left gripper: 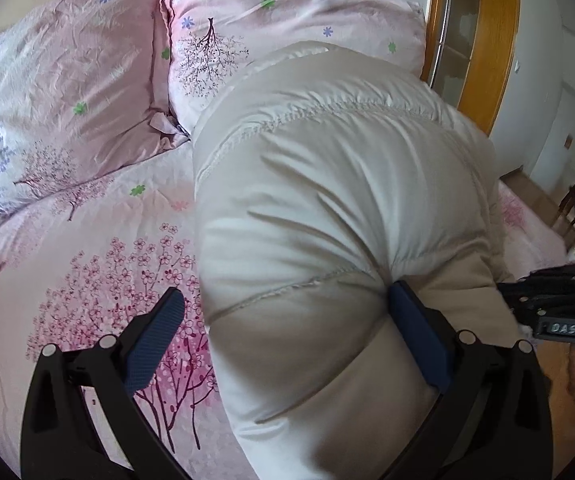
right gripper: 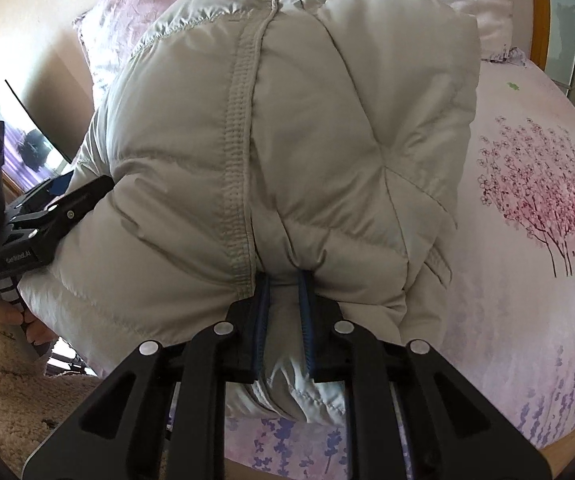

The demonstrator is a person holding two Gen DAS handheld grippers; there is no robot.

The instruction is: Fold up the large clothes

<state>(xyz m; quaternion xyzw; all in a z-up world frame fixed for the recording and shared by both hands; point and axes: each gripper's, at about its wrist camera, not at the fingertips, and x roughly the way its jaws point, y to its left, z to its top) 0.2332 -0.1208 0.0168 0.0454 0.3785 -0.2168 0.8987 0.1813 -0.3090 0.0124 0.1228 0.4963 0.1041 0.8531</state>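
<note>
Right wrist view: my right gripper (right gripper: 284,280) pinches the puffy jacket's (right gripper: 287,128) near edge, its length running away toward the pillows (left gripper: 67,92), left gripper (left gripper: 287,312) spread wide around the bulk.

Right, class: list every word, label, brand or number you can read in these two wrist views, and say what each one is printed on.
"DAS", perhaps part of a longer word, on the body of the right gripper, seen from the left wrist view.
"GenRobot.AI", small and only roughly legible, on the body of the left gripper, seen from the right wrist view.
No readable print shows on the puffer jacket, pillows or bedsheet.
</note>
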